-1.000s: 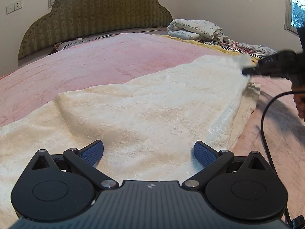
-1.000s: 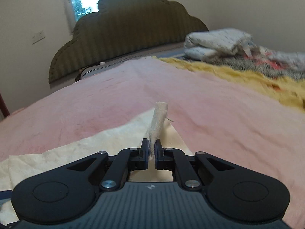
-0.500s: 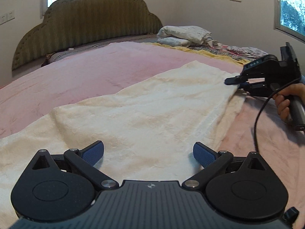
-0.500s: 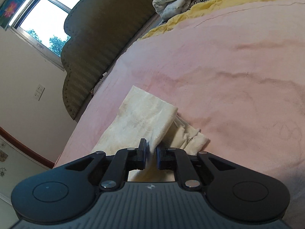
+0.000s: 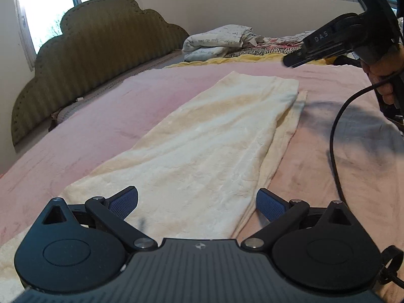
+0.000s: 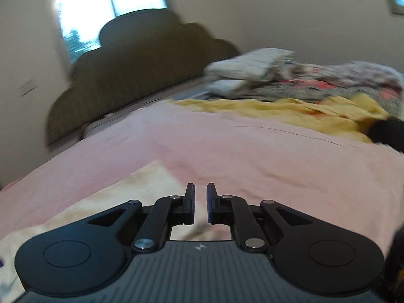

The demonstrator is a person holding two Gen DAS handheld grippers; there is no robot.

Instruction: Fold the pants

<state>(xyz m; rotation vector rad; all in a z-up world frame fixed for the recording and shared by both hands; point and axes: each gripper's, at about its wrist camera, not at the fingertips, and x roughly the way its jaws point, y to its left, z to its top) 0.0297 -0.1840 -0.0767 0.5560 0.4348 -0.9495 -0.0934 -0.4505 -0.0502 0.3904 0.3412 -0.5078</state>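
Pants [image 5: 212, 136]: cream, textured cloth, lying flat and lengthwise on the pink bedspread [image 5: 106, 126], one leg laid over the other. The upper layer sits slightly short of the lower along the right-hand side, so a narrow strip of the under-leg [image 5: 290, 123] shows; this suggests a first lengthwise fold is done and not quite edge to edge. In the right wrist view only a corner of the pants [image 6: 149, 184] shows, blurred.

Left gripper [image 5: 197, 203]: fingers spread wide, holding nothing, poised low over the near end of the pants. The wide stance likely suits taking that end for the next, crosswise fold.

Right gripper [image 5: 290, 61]: lifted clear above the bed beyond the far end of the pants, held in the person's hand [image 5: 381, 75], touching no cloth. In its own view the right gripper [image 6: 200, 202] has its fingers nearly together with a narrow gap and nothing between them. Its cable [image 5: 335, 139] hangs over the bedspread beside the pants.

Surroundings: green scalloped headboard [image 5: 96, 48]; folded bedding [image 5: 217, 41] and a yellow blanket [image 6: 290, 113] piled well apart from the pants, leaving working room.
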